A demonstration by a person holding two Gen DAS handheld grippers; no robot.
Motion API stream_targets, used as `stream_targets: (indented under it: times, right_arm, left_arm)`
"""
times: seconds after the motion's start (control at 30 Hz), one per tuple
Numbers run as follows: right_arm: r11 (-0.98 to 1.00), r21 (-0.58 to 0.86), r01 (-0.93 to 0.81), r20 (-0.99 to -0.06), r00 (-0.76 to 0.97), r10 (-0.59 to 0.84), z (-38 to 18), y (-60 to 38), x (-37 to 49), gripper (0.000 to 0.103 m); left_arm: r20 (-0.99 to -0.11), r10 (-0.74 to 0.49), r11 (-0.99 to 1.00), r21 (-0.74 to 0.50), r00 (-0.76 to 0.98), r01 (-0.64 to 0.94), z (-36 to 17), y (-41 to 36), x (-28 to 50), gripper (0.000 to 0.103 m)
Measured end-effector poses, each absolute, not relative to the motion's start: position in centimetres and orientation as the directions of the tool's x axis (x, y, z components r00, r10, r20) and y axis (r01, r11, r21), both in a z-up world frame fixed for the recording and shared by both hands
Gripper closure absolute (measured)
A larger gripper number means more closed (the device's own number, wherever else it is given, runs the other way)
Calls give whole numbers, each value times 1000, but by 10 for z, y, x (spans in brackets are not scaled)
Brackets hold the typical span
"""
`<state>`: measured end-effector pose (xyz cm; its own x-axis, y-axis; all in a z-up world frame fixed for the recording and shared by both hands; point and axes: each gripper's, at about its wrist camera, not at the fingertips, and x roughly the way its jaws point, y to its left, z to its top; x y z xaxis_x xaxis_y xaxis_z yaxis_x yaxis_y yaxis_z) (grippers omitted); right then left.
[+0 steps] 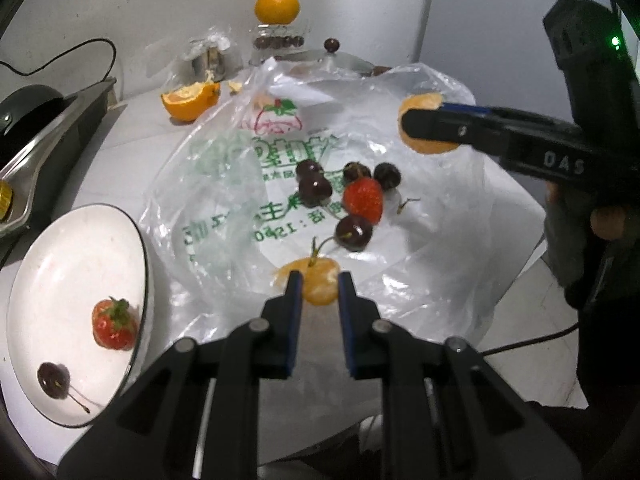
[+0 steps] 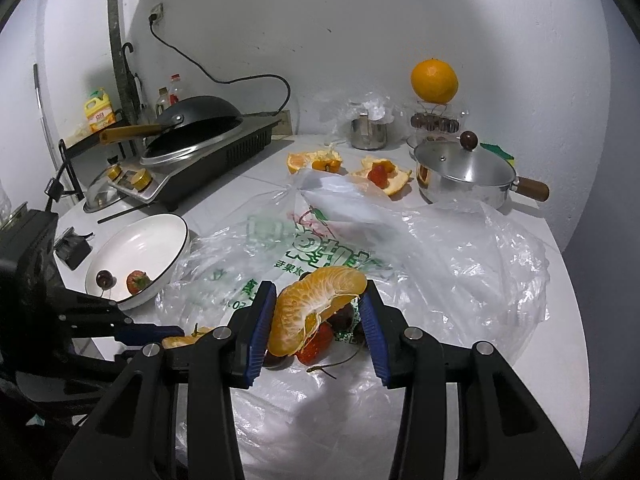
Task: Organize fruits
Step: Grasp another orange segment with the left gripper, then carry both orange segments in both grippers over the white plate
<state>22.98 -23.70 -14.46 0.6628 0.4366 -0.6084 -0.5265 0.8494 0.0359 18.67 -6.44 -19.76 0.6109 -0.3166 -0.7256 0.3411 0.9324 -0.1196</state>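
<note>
Peeled orange segments point(image 2: 316, 312), dark cherries point(image 1: 354, 232) and one strawberry point(image 1: 364, 199) (red, glossy) on clear plastic bag point(image 1: 224, 168)

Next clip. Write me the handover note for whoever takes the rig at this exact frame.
Right tongs: shut on a peeled orange piece, lifted above the plastic bag.
Left tongs: around a second orange piece on the bag; grip uncertain.
Done: white plate holds one strawberry and one cherry.
Left: cherries and a strawberry on the bag, plus both orange pieces.
</note>
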Motion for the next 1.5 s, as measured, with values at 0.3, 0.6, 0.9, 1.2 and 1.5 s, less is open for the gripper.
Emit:
stream_targets:
  times: [0.3,0.6,0.9,1.2,1.5]
  right_arm:
    - [847,28,-531,-591,675,442,-135,-235,221,58]
    - [844,19,-536,-582,680,445,-126,-233,216,58]
    - [845,14,-534,-573,689,445,-123,-234,214,58]
    - [861,9,-509,-564,709,424,-115,-248,214,58]
    - [856,7,-517,-560,707,432,-113,-243,217,58]
  left_arm:
    - [-680,-339,928,-129,650,349,-171,-63,178,85]
    - [-646,-348,927,-130,680,351,-153,-56,173,85]
    - [-601,-380,913,-123,703,389,-139,-63,181,86]
    - [-587,-401,900,-111,703,421,-135,-78,200,86]
    - [-567,-361,920,-89,740,381,-120,-60,196,86]
